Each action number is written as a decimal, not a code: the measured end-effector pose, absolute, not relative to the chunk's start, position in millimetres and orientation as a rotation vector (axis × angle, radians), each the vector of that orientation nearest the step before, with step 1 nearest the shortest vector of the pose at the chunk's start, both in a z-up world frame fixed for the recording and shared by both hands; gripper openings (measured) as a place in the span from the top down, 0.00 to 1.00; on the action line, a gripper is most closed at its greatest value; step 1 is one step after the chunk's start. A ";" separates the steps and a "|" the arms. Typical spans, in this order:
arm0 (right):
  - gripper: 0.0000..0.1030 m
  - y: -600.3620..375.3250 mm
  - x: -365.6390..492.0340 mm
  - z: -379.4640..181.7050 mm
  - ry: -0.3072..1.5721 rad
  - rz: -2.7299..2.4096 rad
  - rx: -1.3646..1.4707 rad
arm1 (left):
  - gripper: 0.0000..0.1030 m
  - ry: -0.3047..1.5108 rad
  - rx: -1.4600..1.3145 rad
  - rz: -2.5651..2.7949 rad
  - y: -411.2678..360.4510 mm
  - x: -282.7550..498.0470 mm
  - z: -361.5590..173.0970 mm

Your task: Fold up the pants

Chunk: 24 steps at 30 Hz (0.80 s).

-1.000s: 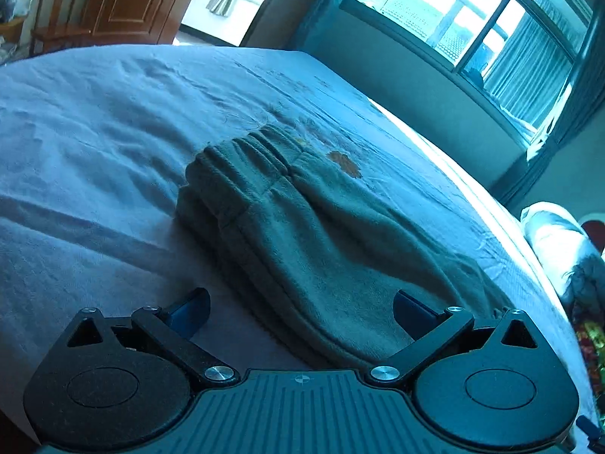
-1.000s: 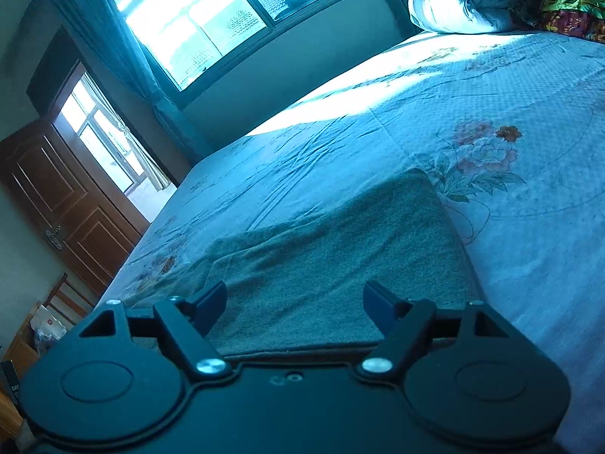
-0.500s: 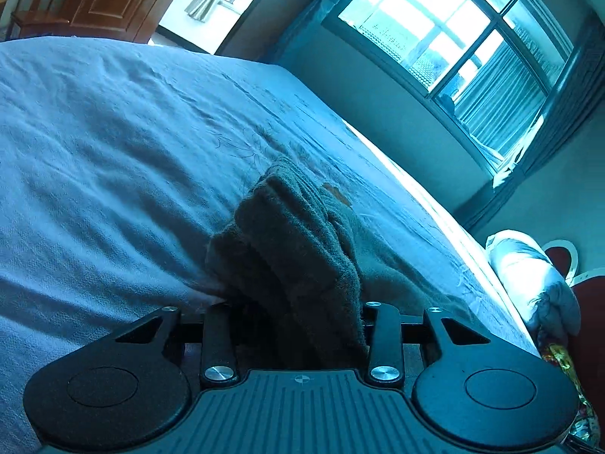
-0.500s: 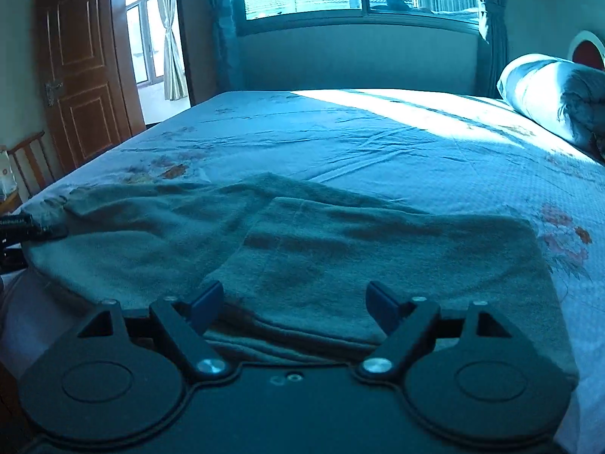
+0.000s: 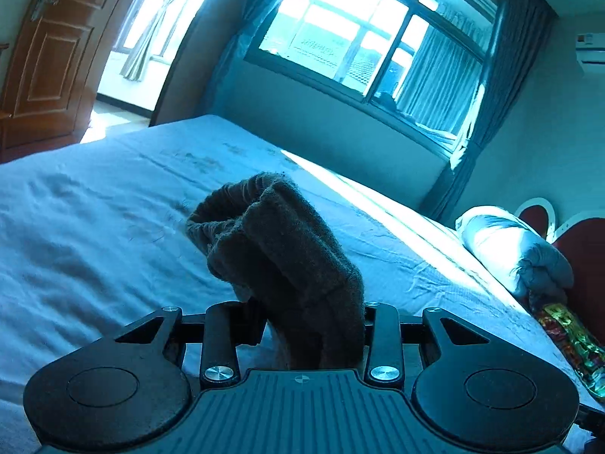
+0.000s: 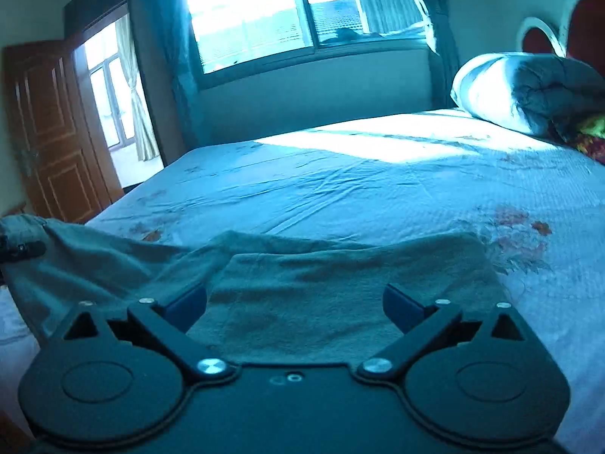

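Observation:
Grey-green fleece pants (image 6: pixel 332 287) lie partly folded on the bed (image 6: pixel 378 174). My left gripper (image 5: pixel 302 325) is shut on the waistband end of the pants (image 5: pixel 287 249), which bunches up above the jaws and is lifted off the sheet. In the right wrist view that lifted end rises at the far left (image 6: pixel 41 234), next to a dark part of the left gripper. My right gripper (image 6: pixel 295 299) is open, low over the folded leg end, with nothing between its fingers.
A rolled quilt (image 6: pixel 525 87) and a colourful packet (image 5: pixel 567 336) lie at the head of the bed by a red headboard (image 5: pixel 582 249). A window wall runs along the far side. A wooden door (image 5: pixel 41 49) stands past the bed's foot.
My left gripper shut on the waistband end and has lifted it up off the bed. My right gripper stayed open and swung round over the folded leg end.

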State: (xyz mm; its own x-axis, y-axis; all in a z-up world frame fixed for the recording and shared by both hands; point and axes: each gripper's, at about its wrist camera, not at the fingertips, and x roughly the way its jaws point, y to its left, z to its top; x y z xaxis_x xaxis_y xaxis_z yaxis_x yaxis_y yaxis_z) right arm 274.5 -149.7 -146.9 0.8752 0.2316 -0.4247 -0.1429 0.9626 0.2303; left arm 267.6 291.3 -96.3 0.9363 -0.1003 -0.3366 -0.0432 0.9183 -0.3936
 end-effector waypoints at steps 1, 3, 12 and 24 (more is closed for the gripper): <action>0.09 -168.2 279.1 -146.9 0.477 0.169 0.269 | 0.64 0.345 -0.383 -0.060 276.1 271.3 -83.9; 0.11 -201.5 283.4 -147.5 0.486 0.107 0.352 | 0.64 0.320 -0.354 -0.131 240.7 281.4 -60.2; 0.10 -331.2 261.5 -146.7 0.419 -0.086 0.577 | 0.43 0.449 -0.199 -0.444 3.8 331.8 -43.0; 0.17 -345.4 284.0 -181.4 0.556 0.239 0.869 | 0.14 0.574 -0.246 -0.255 41.4 268.7 -97.2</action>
State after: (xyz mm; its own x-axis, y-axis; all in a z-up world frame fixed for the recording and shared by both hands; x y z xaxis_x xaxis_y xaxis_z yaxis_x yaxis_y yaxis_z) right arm 284.0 -345.4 -181.4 0.8336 0.4166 -0.3628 0.0228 0.6302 0.7761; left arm 268.7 41.3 -97.2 0.8102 -0.3038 -0.5013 0.1680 0.9397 -0.2979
